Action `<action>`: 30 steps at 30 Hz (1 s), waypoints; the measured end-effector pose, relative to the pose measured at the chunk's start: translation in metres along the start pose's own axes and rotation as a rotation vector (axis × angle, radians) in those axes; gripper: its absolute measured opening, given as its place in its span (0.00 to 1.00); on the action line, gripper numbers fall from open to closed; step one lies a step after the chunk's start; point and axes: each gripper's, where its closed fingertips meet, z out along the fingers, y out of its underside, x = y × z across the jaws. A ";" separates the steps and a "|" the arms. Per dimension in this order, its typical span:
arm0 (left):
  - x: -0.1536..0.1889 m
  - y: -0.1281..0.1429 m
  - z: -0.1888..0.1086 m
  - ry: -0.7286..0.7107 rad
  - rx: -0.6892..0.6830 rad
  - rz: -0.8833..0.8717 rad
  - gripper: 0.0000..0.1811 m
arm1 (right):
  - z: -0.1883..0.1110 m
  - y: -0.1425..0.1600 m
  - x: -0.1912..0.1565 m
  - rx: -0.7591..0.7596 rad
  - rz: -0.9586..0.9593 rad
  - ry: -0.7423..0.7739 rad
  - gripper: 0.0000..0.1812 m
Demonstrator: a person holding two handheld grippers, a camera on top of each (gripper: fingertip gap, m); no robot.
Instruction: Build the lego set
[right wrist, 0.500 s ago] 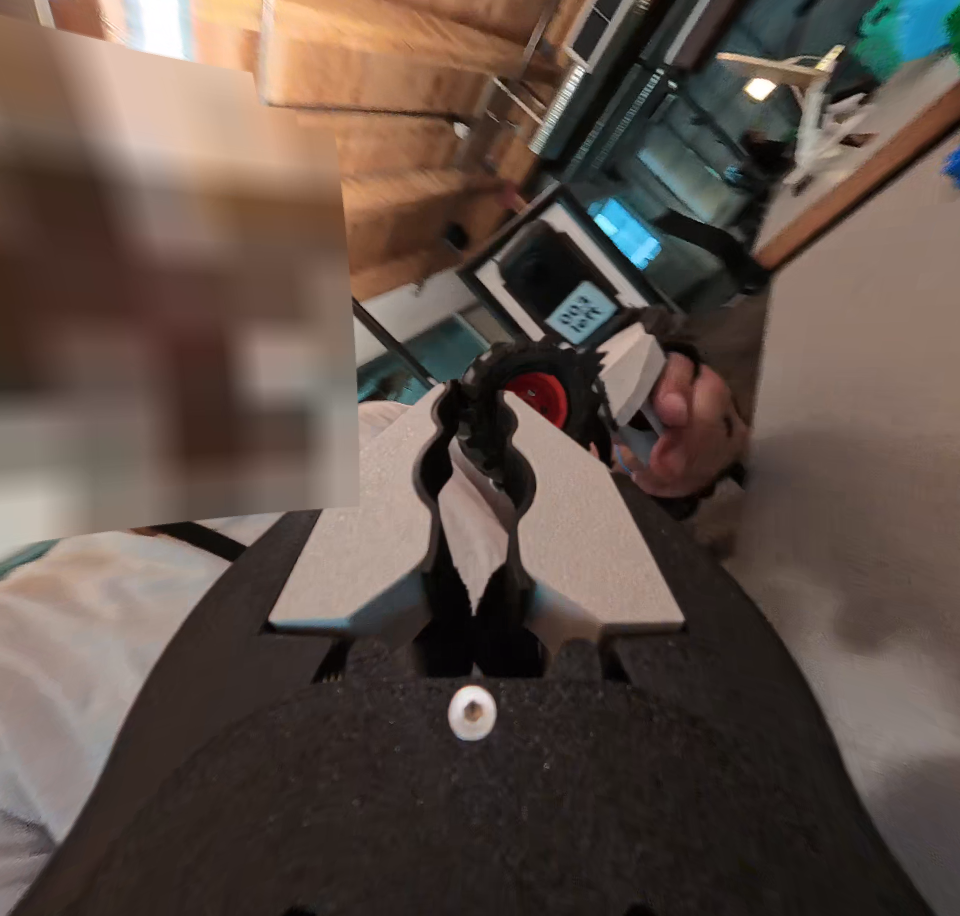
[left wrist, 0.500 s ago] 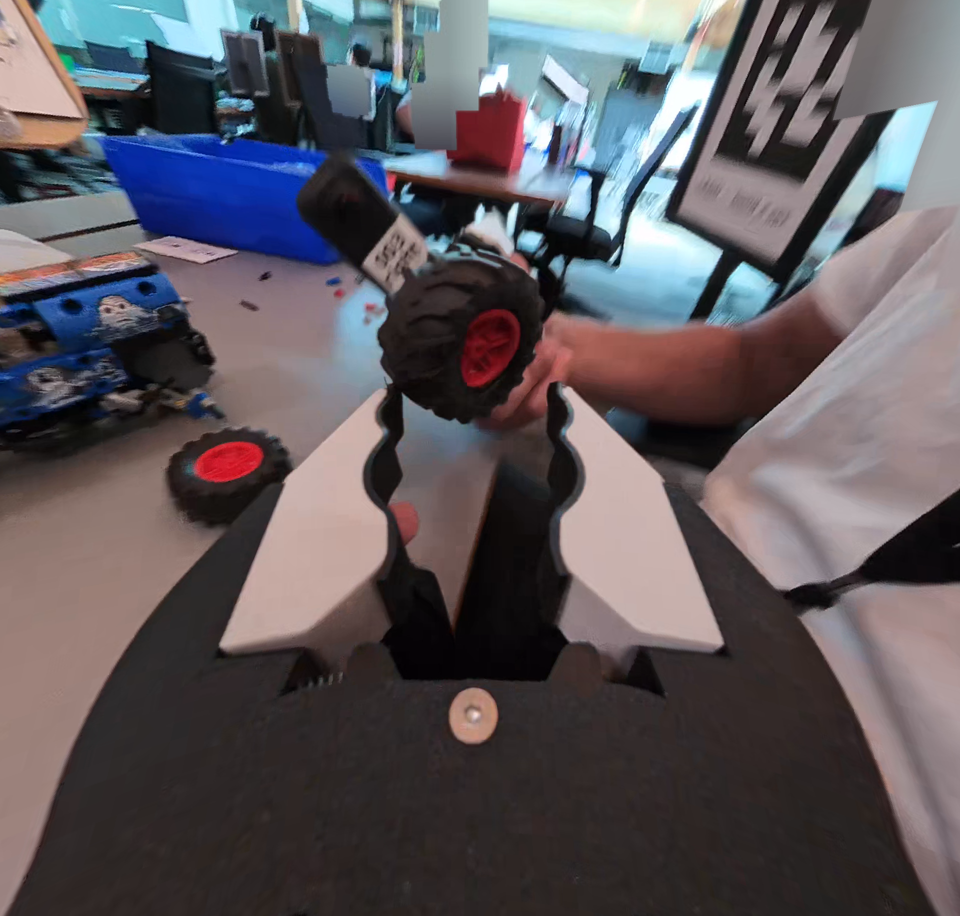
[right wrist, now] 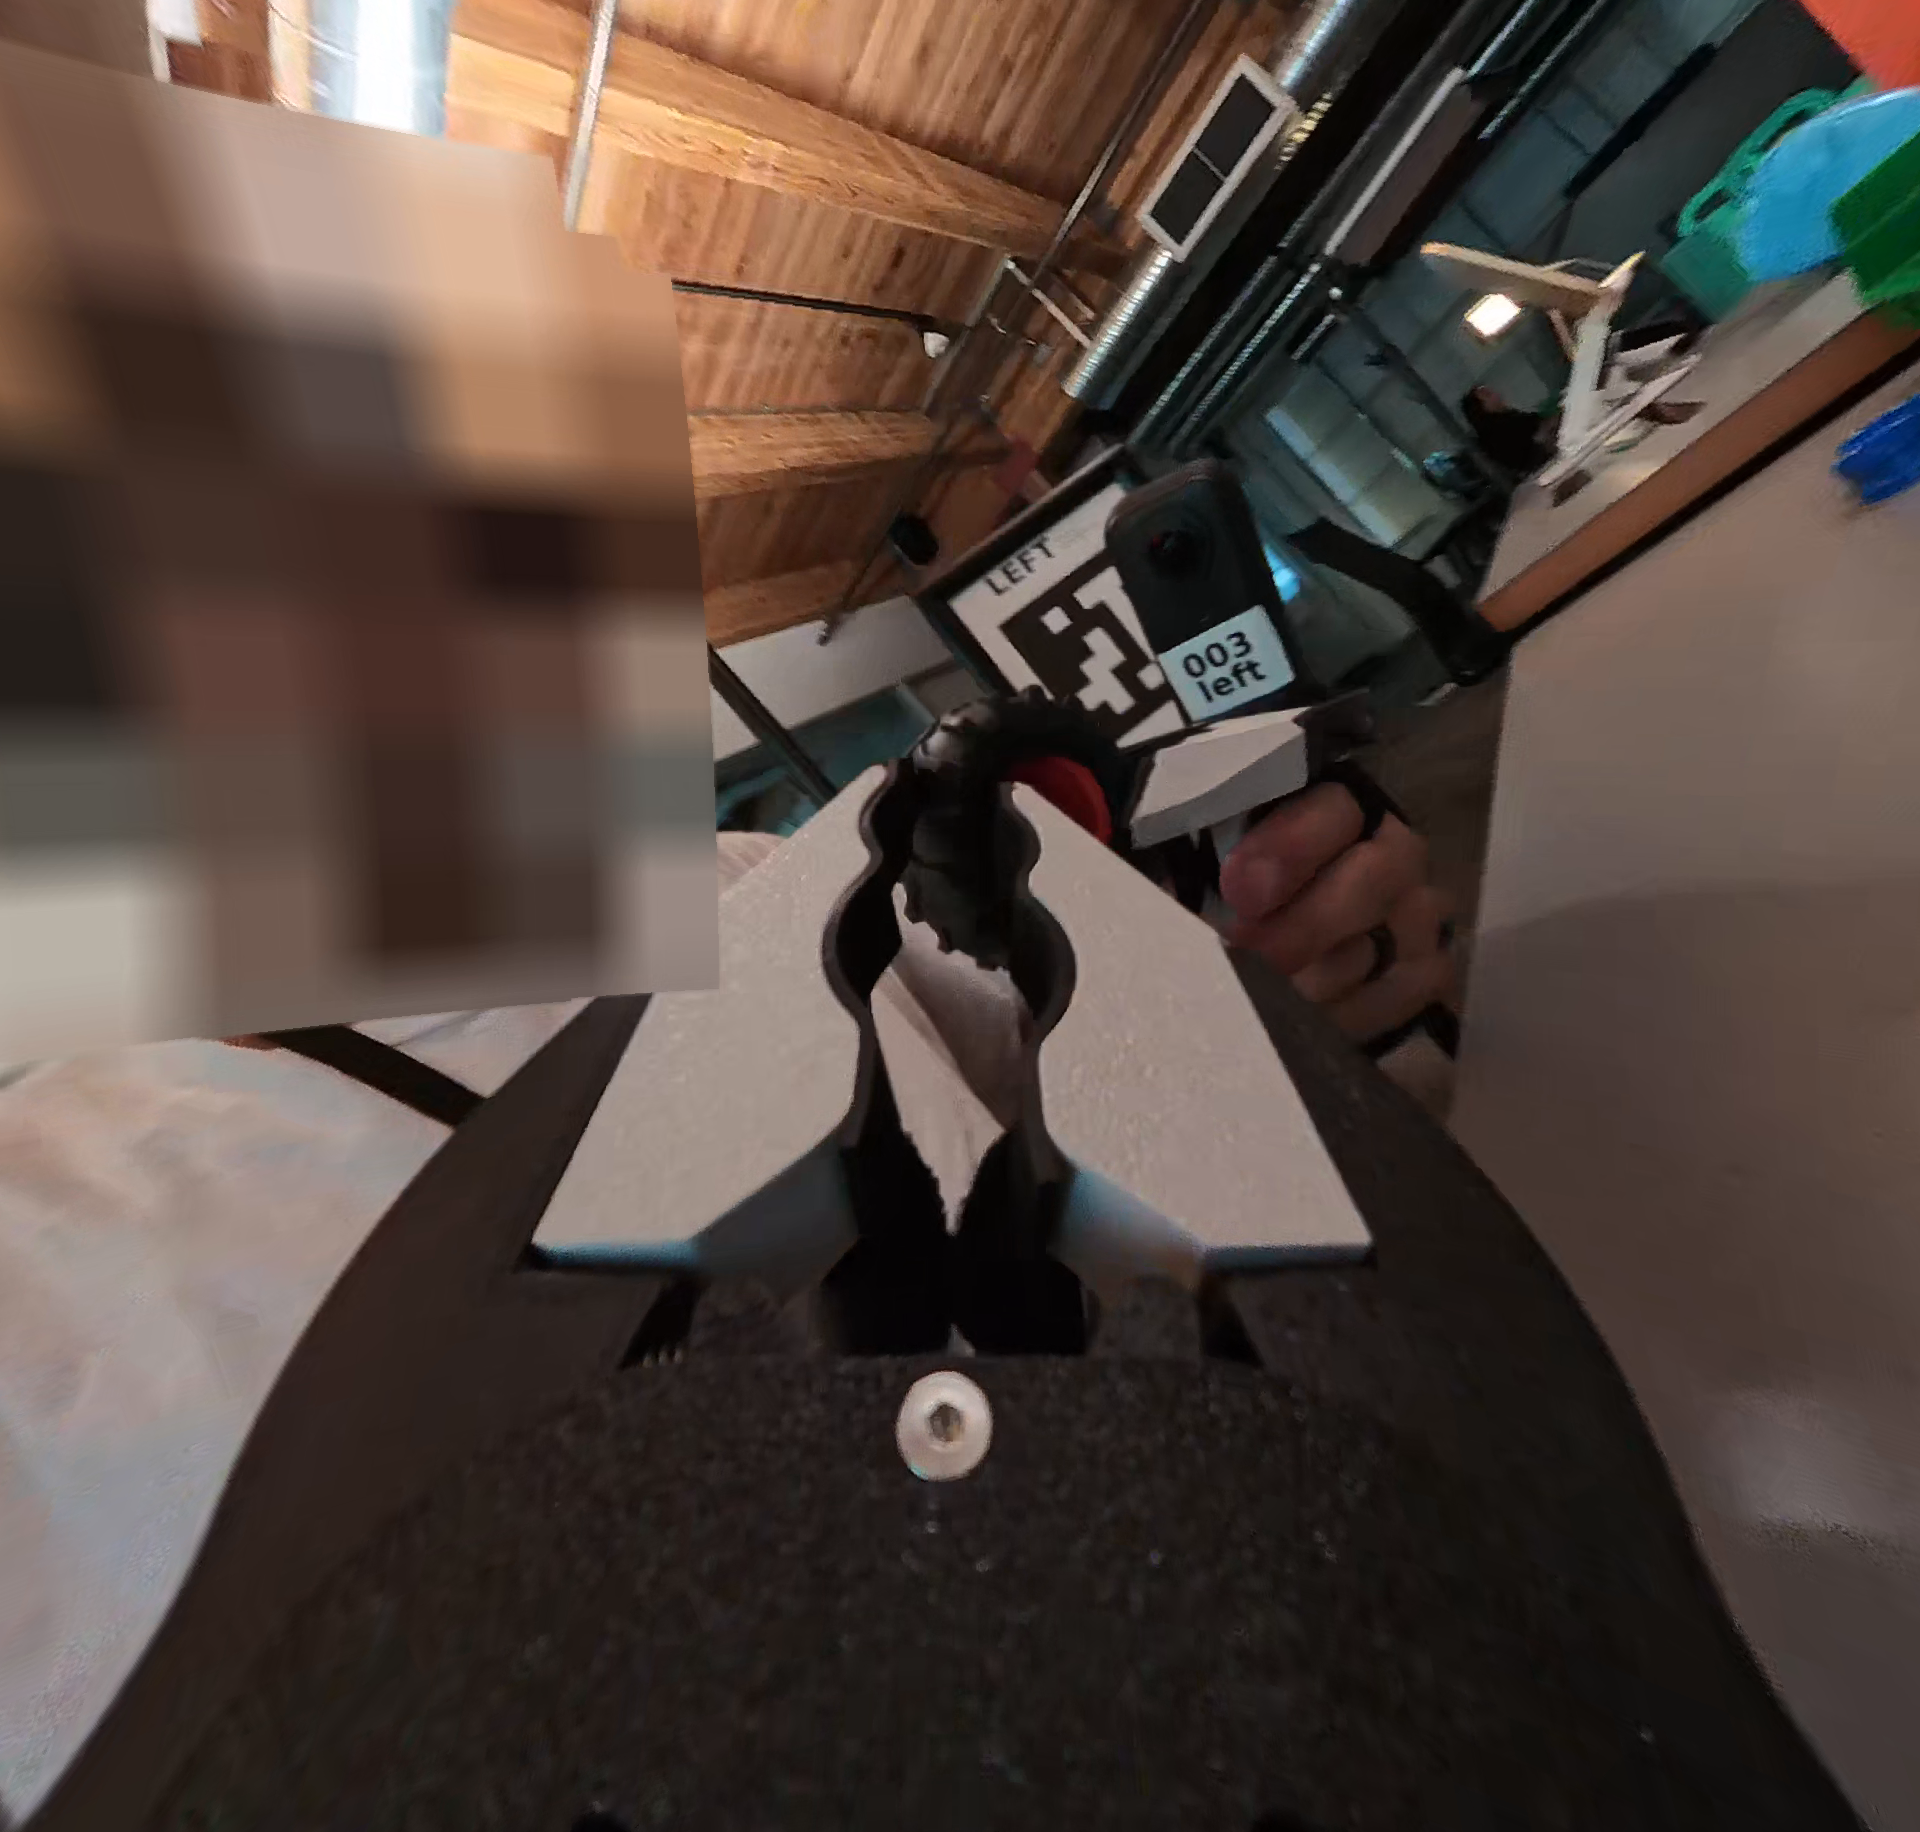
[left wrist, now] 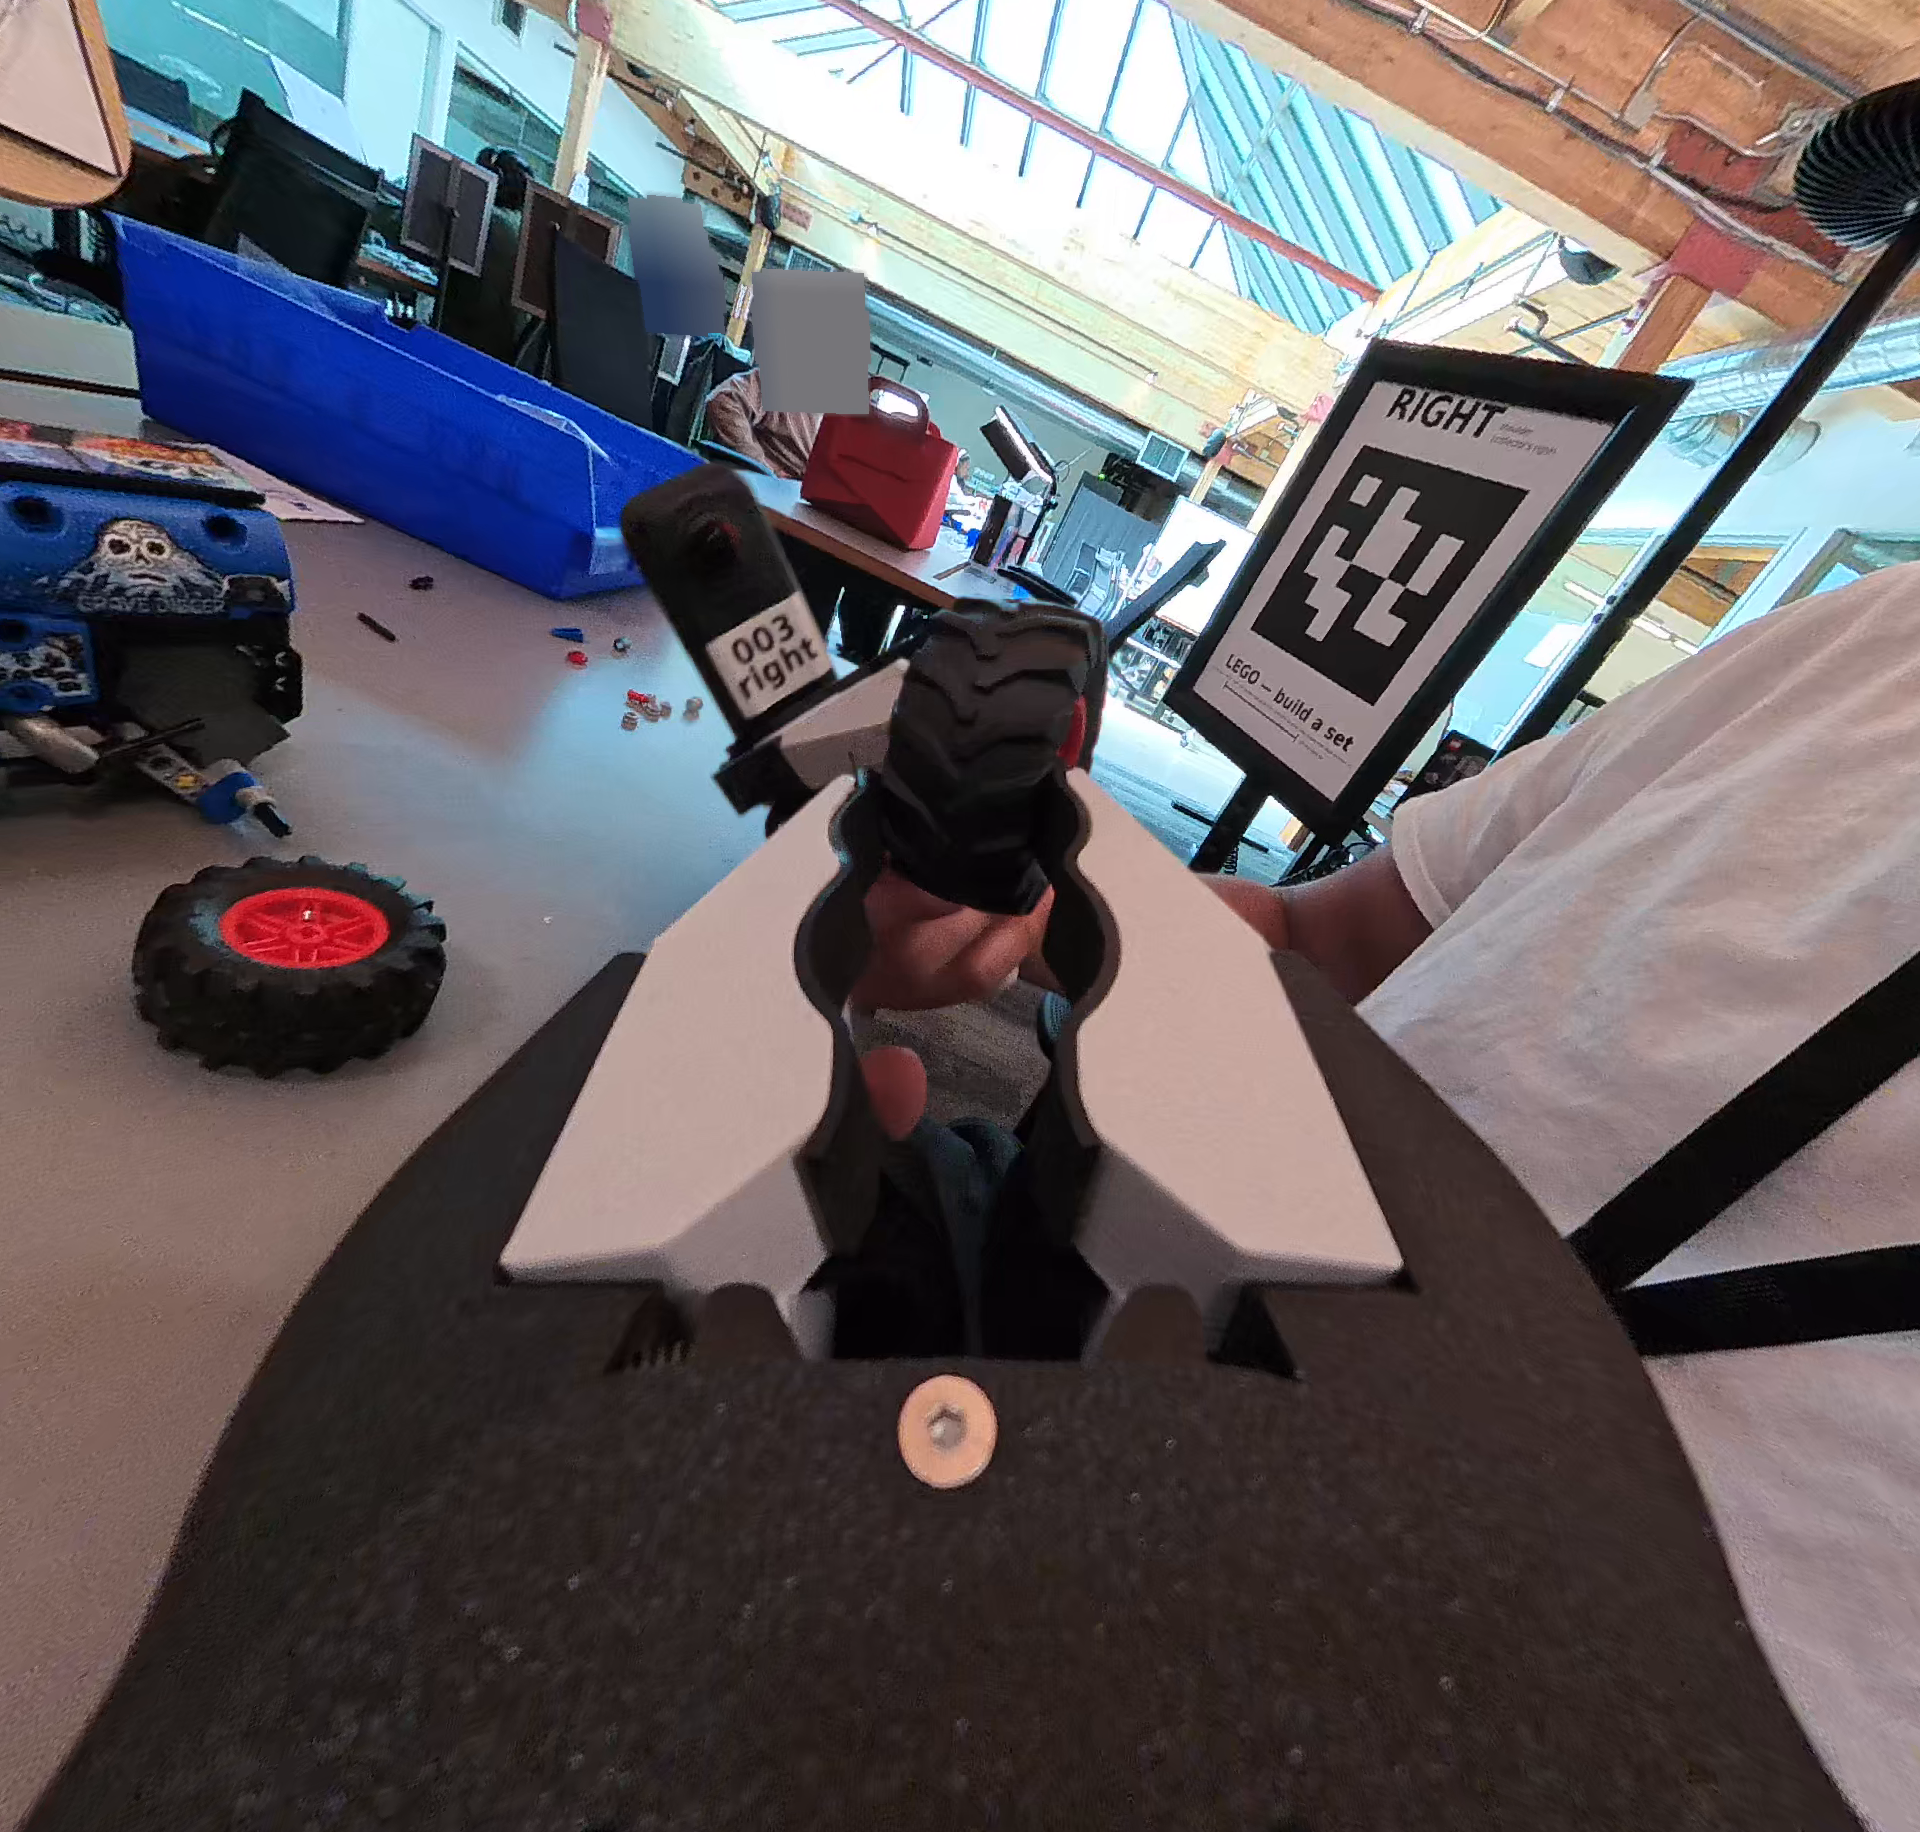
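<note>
Jaws of both grippers close on one black tyre with a red hub (left wrist: 982, 743), held in the air above the desk (left wrist: 499, 826): the left gripper (left wrist: 961, 826) pinches its tread from below, the right gripper (right wrist: 951, 826) clamps its edge. A second wheel (left wrist: 291, 961) lies flat on the desk to the left, near the blue lego truck (left wrist: 135, 629). Small loose pieces (left wrist: 655, 707) lie scattered before a blue bin (left wrist: 364, 421)

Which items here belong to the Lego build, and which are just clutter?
Job:
- black rubber tyre with red hub, between both tongs
- second black tyre with red hub
- blue Lego truck body
- small loose parts

Lying about:
- blue plastic bin
- red bag
- framed marker board
</note>
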 end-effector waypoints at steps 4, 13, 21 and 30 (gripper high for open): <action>-0.005 0.004 0.000 -0.002 -0.018 -0.030 0.15 | -0.003 0.007 0.001 -0.105 -0.179 0.134 0.16; -0.024 0.007 -0.002 -0.127 -0.047 0.023 0.15 | -0.011 0.008 0.033 -0.297 -0.616 0.623 0.16; -0.051 0.005 -0.009 -0.380 -0.111 0.226 0.18 | -0.022 -0.006 0.055 -0.293 -0.658 0.894 0.15; -0.060 0.002 -0.016 -0.569 -0.158 0.497 0.11 | -0.033 -0.012 0.064 -0.276 -0.646 1.039 0.15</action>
